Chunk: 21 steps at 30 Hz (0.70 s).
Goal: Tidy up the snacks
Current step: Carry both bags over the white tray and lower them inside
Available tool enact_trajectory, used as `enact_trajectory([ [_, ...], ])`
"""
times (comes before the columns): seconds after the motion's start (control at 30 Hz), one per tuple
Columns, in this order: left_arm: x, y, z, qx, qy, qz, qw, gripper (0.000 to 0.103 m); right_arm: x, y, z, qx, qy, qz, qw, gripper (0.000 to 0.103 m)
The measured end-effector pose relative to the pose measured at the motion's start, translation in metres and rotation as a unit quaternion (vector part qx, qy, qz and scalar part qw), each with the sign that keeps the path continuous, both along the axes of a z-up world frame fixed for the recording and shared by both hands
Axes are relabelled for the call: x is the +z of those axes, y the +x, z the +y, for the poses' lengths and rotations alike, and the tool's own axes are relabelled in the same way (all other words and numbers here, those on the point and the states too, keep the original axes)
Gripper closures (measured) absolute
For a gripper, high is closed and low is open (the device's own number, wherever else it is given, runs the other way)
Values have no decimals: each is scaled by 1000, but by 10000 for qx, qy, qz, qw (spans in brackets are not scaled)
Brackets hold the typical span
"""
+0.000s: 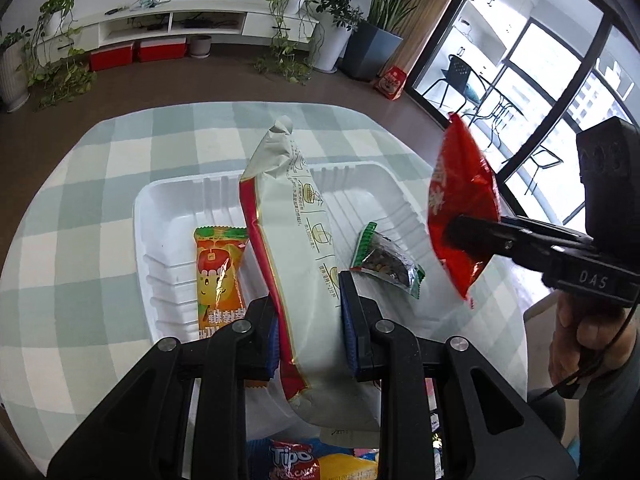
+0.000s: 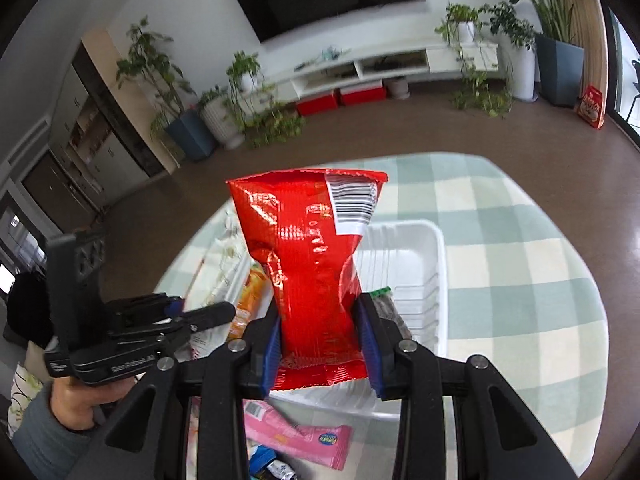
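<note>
My left gripper point(image 1: 308, 316) is shut on a long white snack packet with a red edge point(image 1: 296, 248), held upright over the white tray point(image 1: 168, 208). Inside the tray lie an orange candy packet point(image 1: 218, 276) and a small green-edged dark packet point(image 1: 390, 260). My right gripper point(image 2: 320, 344) is shut on a red foil bag point(image 2: 312, 248), which stands up above the tray's point(image 2: 416, 248) near side. From the left wrist view that red bag point(image 1: 460, 200) hangs at the right, clamped in the right gripper point(image 1: 472, 236). The left gripper point(image 2: 216, 314) shows at the left of the right wrist view.
The tray sits on a green-and-white checked tablecloth point(image 1: 100, 200). More snacks lie nearest me: a Tipo packet point(image 1: 292, 460) and a pink packet point(image 2: 300, 436). Brown floor, potted plants point(image 1: 332, 28) and a window wall point(image 1: 540, 80) surround the table.
</note>
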<state>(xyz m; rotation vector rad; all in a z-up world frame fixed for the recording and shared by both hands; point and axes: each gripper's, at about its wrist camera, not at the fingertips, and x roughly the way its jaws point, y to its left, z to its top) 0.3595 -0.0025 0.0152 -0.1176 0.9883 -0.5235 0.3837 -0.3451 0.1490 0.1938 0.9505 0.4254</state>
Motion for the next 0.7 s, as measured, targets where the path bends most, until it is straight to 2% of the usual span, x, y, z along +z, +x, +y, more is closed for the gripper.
enact_trajectory([
  [0.1, -14, 11, -4, -19, 84, 78, 9999, 81, -22, 11, 13, 83, -208, 257, 9994, 65],
  [0.3, -35, 25, -12, -24, 267, 154, 9995, 81, -53, 21, 22, 84, -443, 498, 9977, 65],
  [0.47, -52, 32, -17, 8, 475, 232, 9986, 81, -59, 21, 24, 14, -593, 523, 9969, 65],
  [0.7, -61, 37, -16, 98, 466, 267, 9985, 80, -67, 31, 30, -36, -783, 540, 9955, 59],
])
